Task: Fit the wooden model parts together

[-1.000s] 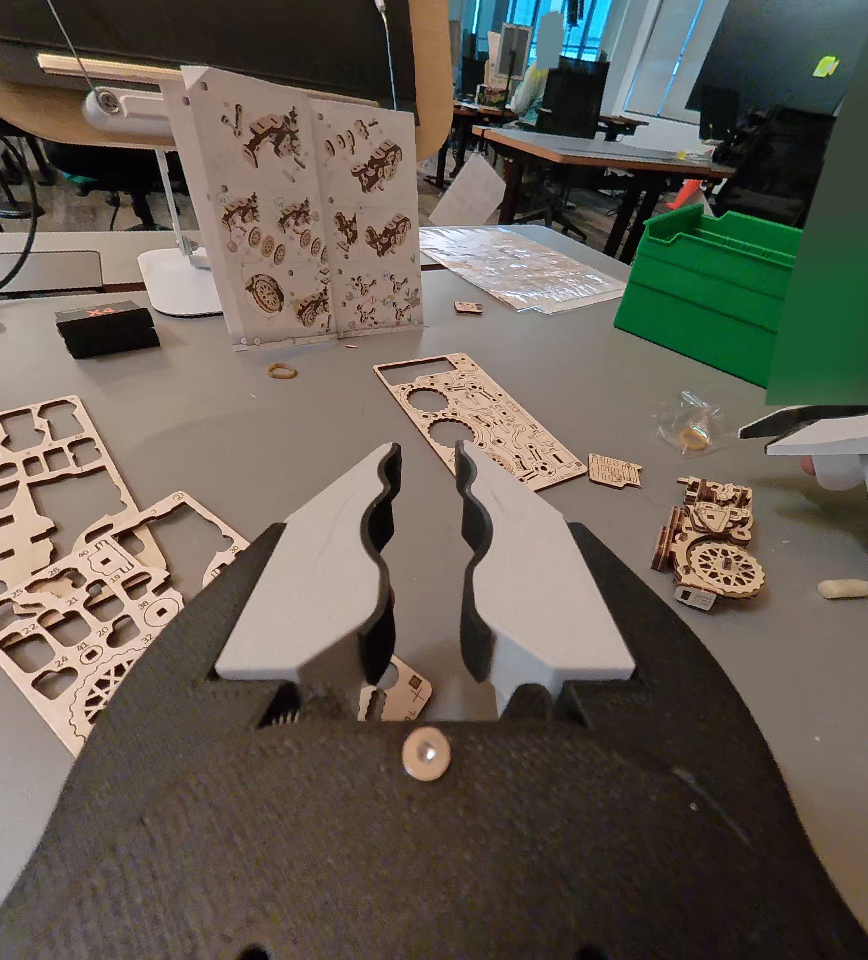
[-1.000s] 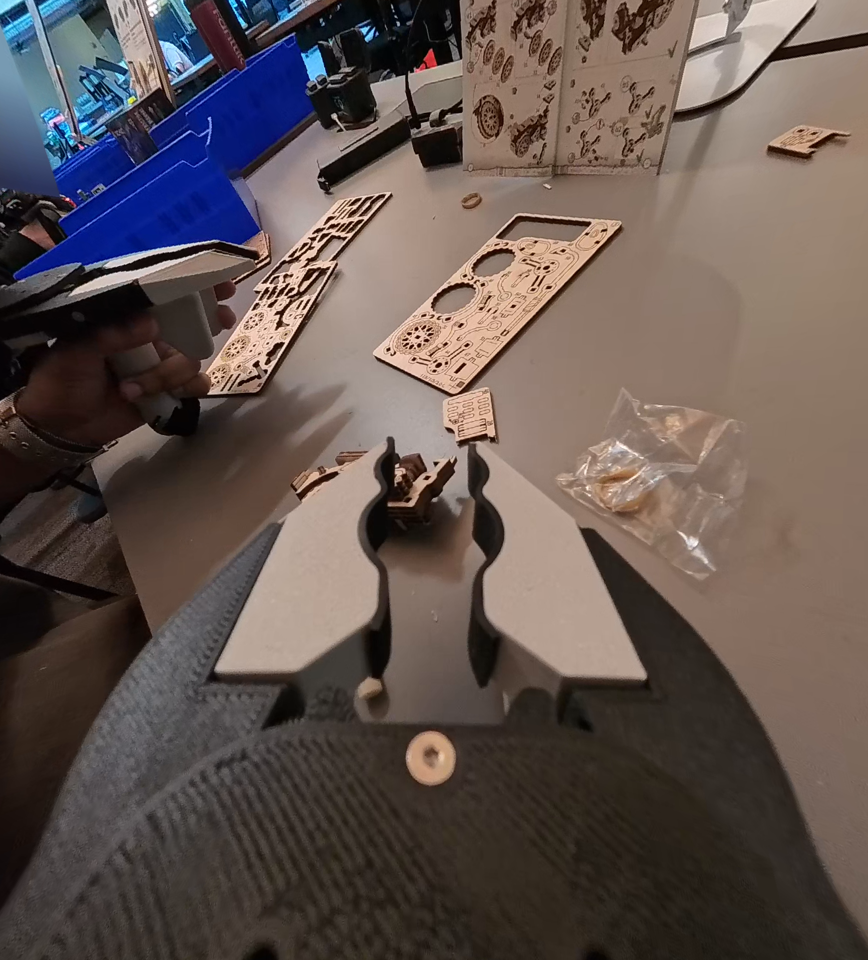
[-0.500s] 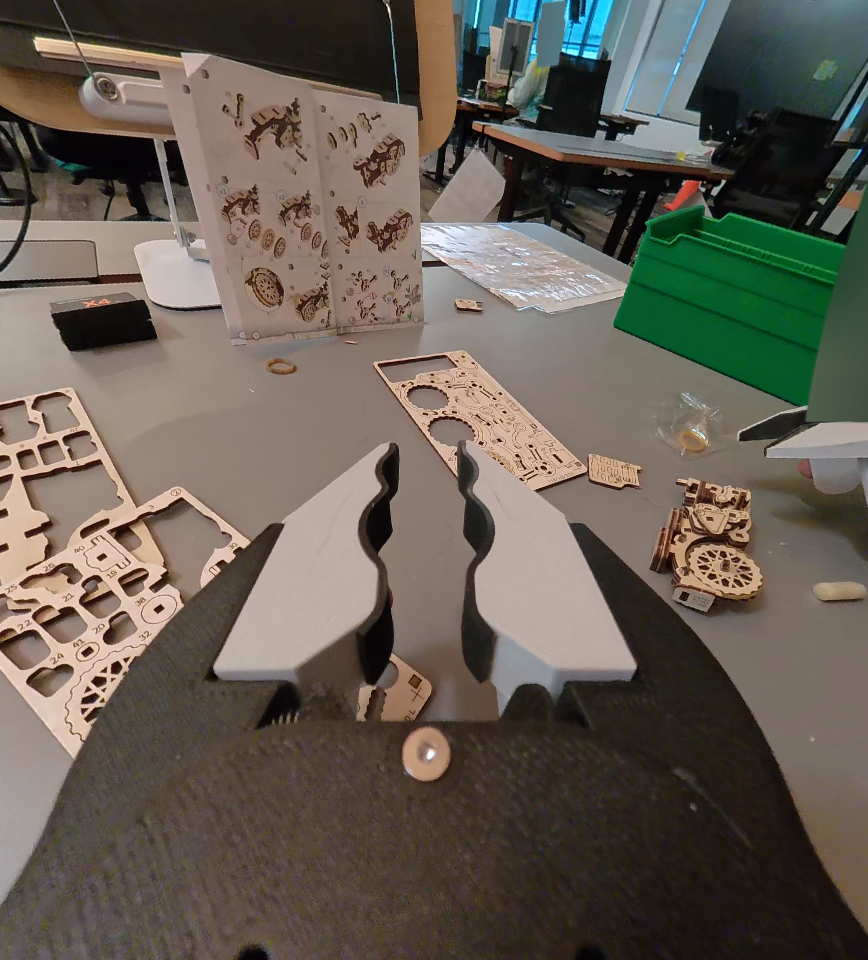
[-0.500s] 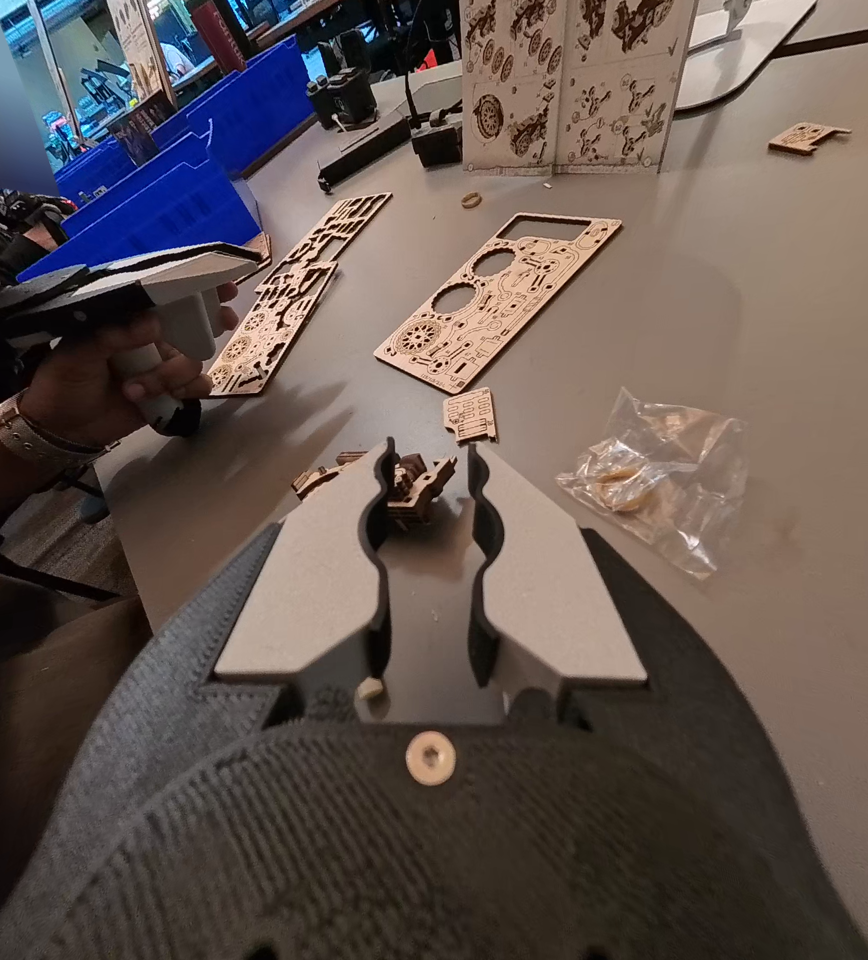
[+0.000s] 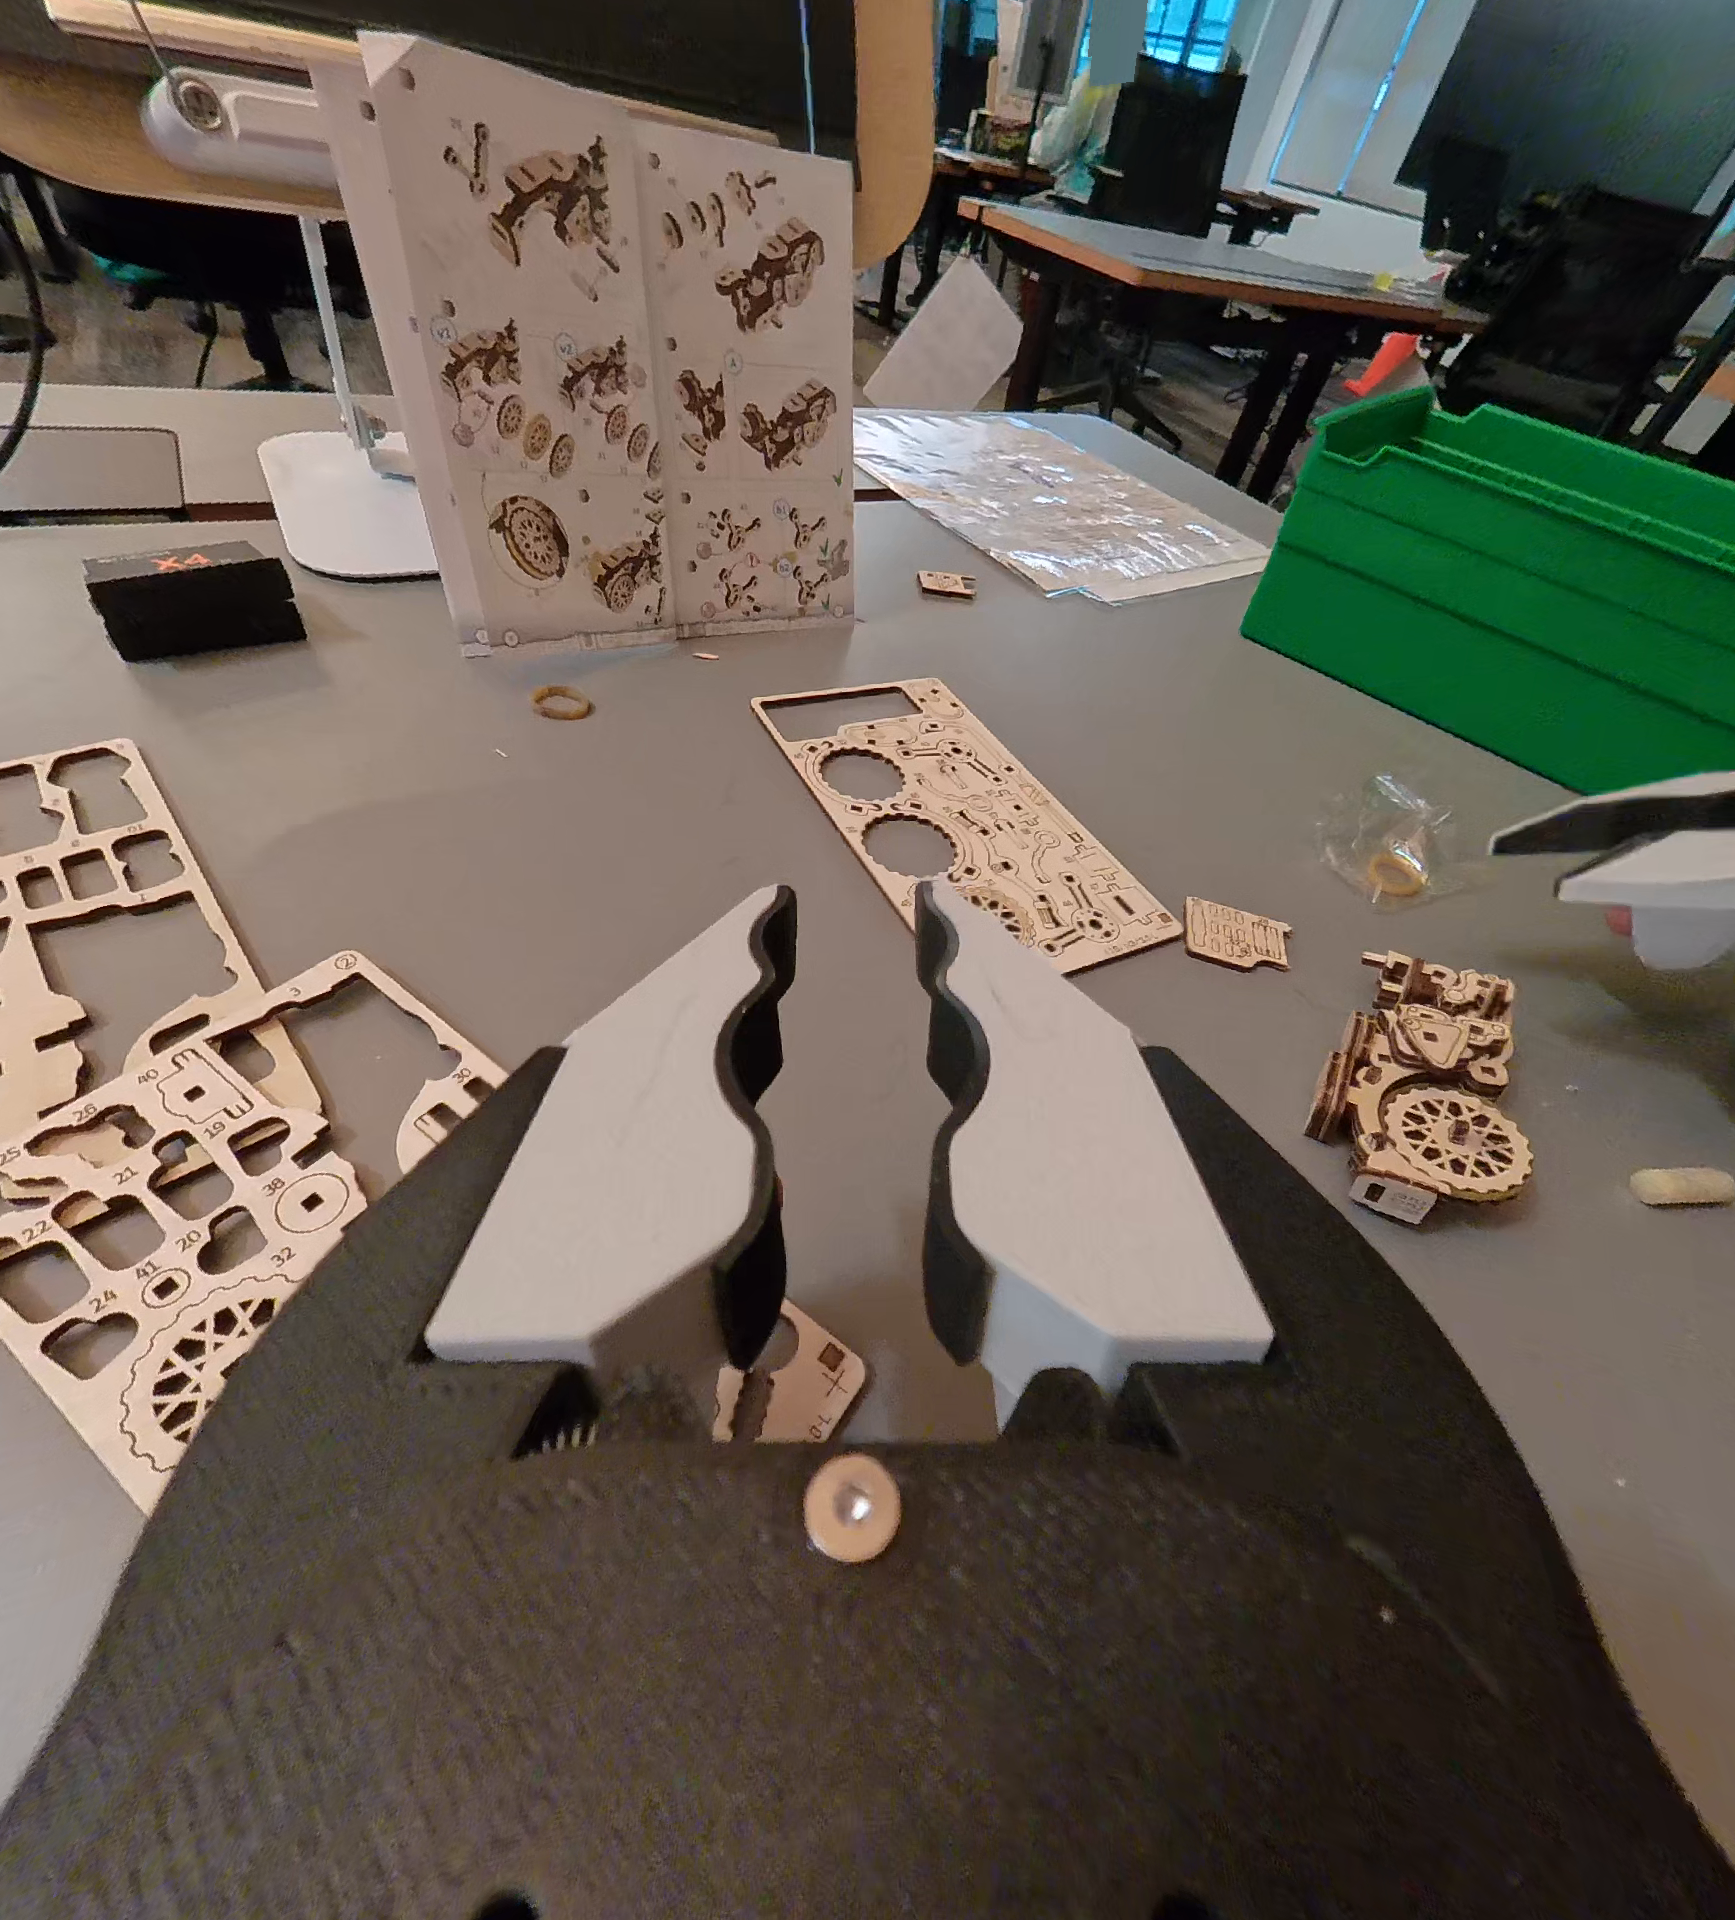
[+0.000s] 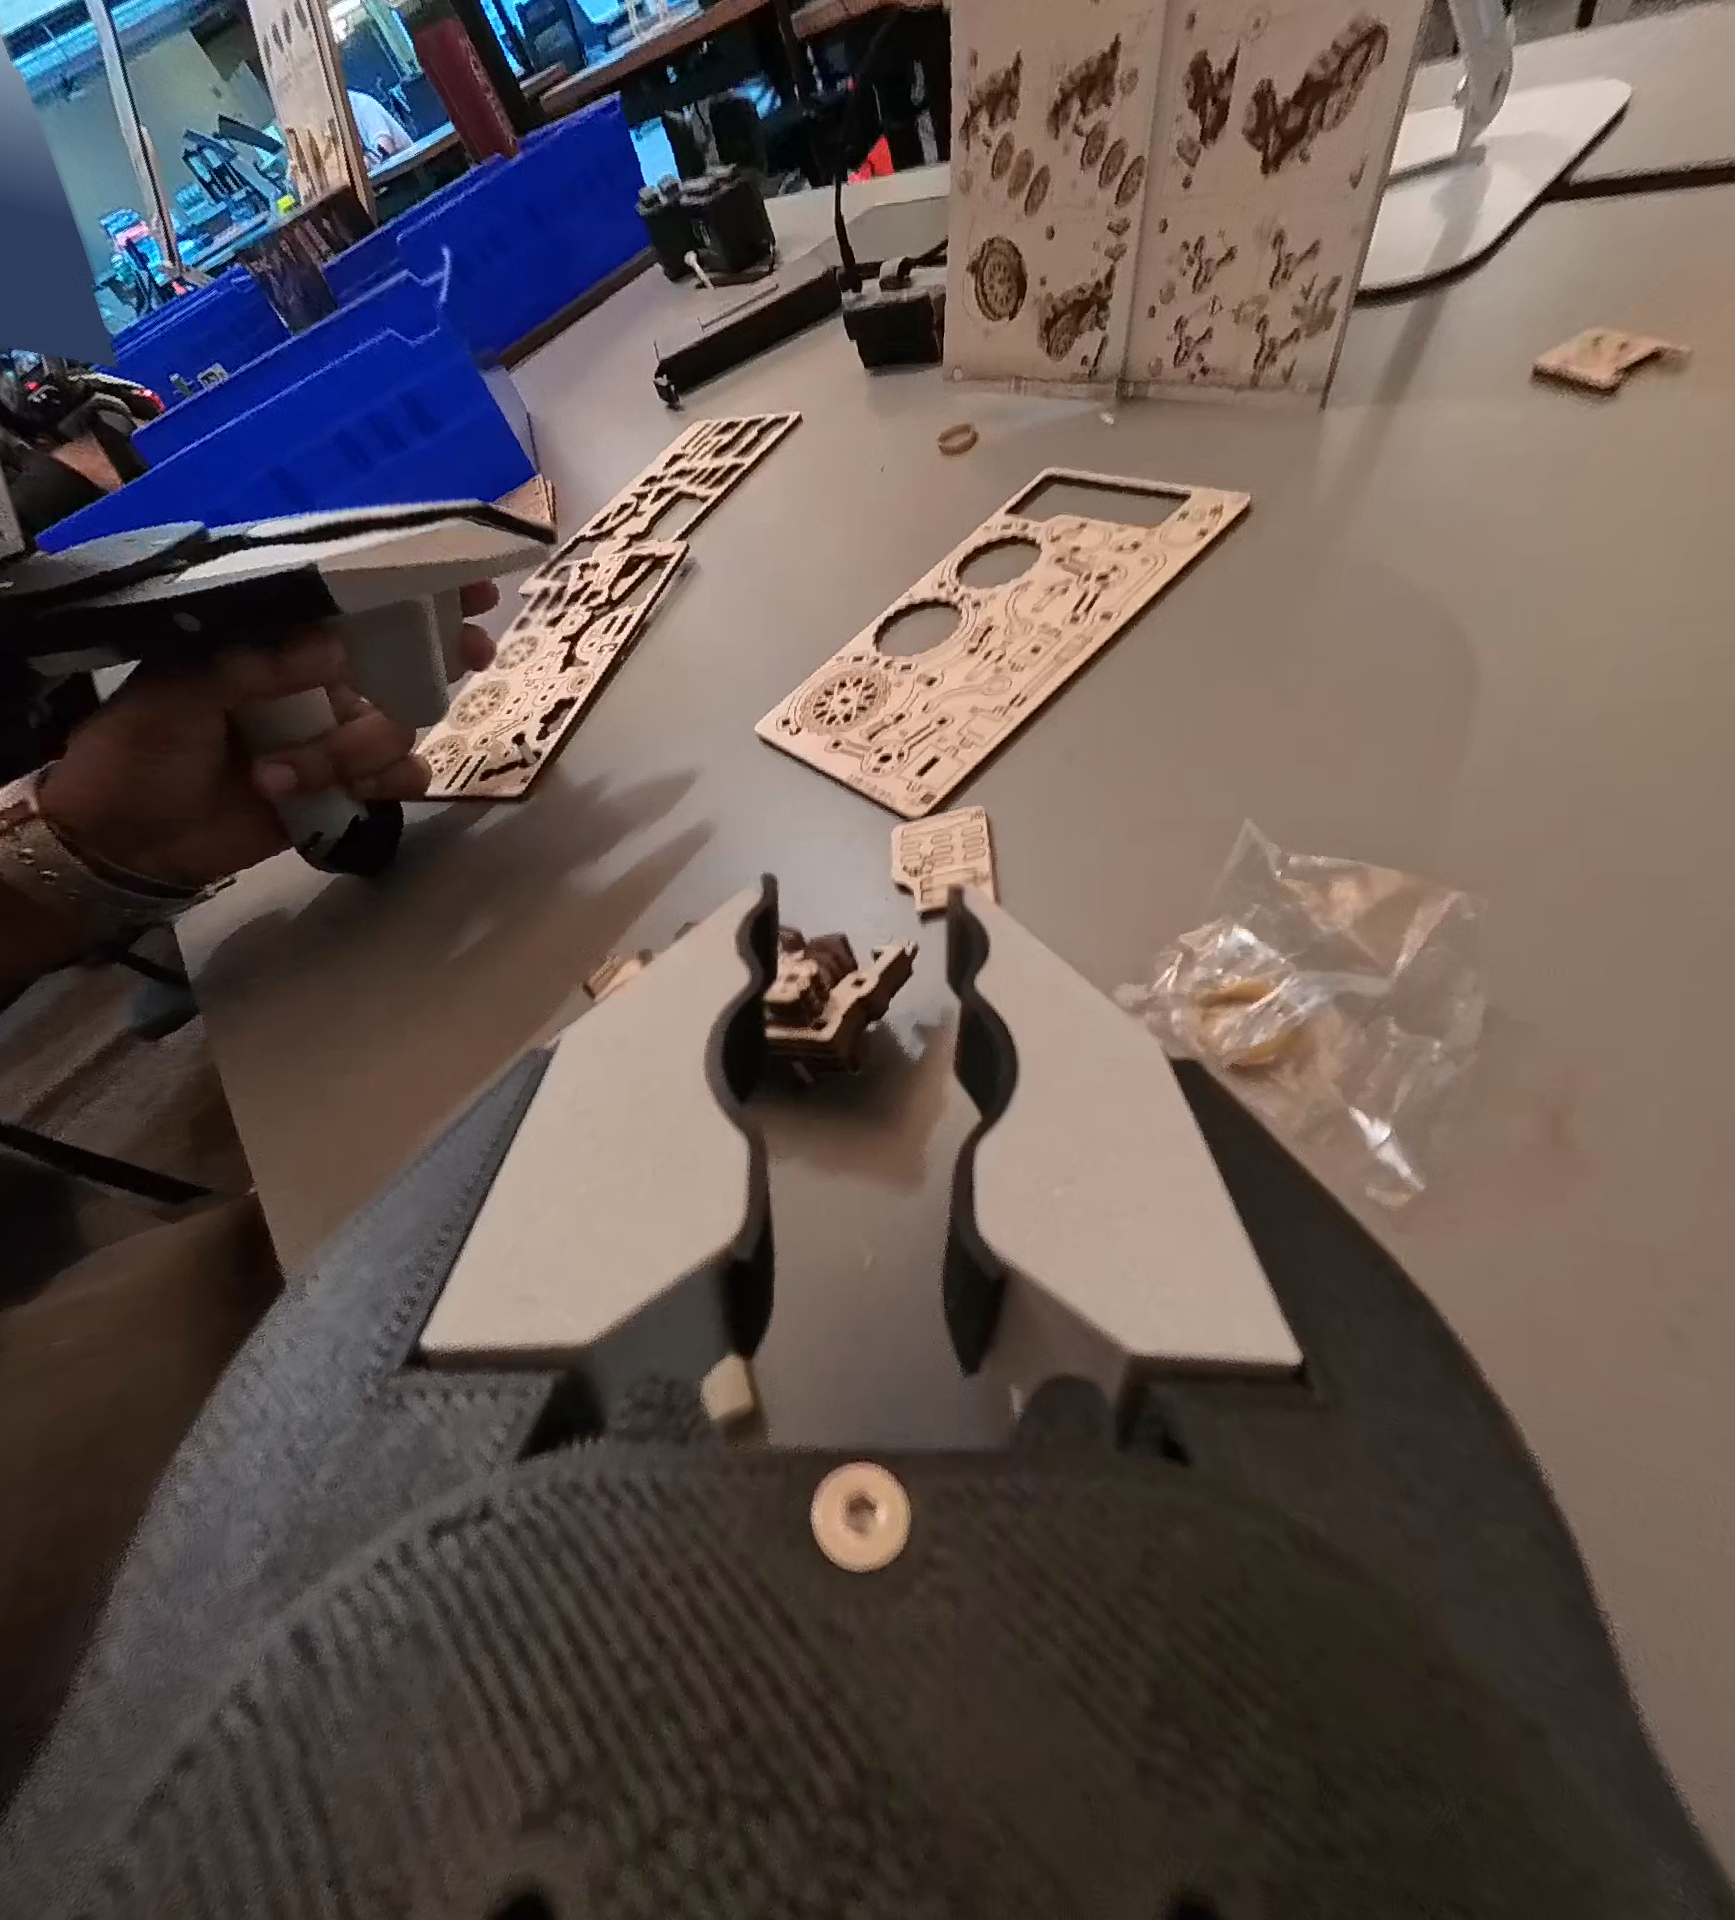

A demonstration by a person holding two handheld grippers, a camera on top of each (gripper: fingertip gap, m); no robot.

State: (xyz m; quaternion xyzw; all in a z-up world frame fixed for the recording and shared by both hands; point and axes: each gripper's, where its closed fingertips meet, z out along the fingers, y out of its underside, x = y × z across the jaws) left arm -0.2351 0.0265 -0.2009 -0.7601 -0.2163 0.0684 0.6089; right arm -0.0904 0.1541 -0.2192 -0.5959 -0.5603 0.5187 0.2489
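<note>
On a grey counter (image 5: 551,831) strewn with laser-cut plywood sheets, a person holds a two-fingered tool in each hand, both raised above the surface. The left tool (image 5: 855,904) has its fingers parted and grips nothing; below it lies a picked-over parts sheet (image 5: 146,1247). The right tool (image 6: 858,914) is also parted and empty, and it hangs just above the partly built wooden model (image 6: 827,1003), which shows between its fingers.

In the left wrist view the partly built wooden model (image 5: 1414,1091) sits at the right of the counter. It is a small, pale, layered plywood assembly lying on its side, with a spoked toothed wheel facing the camera and blocky engine-like pieces stacked at its far end. Just beyond it lie a small slotted wooden piece (image 5: 1237,932) and a clear bag of small parts (image 5: 1388,852). A long sheet with two round cut-outs (image 5: 956,821) lies mid-counter, and a folded instruction sheet (image 5: 634,353) stands at the far side.

The main risk is a poor grip on the model. It is irregular and built of thin layers, so closing on the wheel or a protruding tab could probably pop pressed joints apart or snap a piece. It also looks light, so a finger nudging it before closing would likely push it along the smooth counter towards the near edge.
</note>
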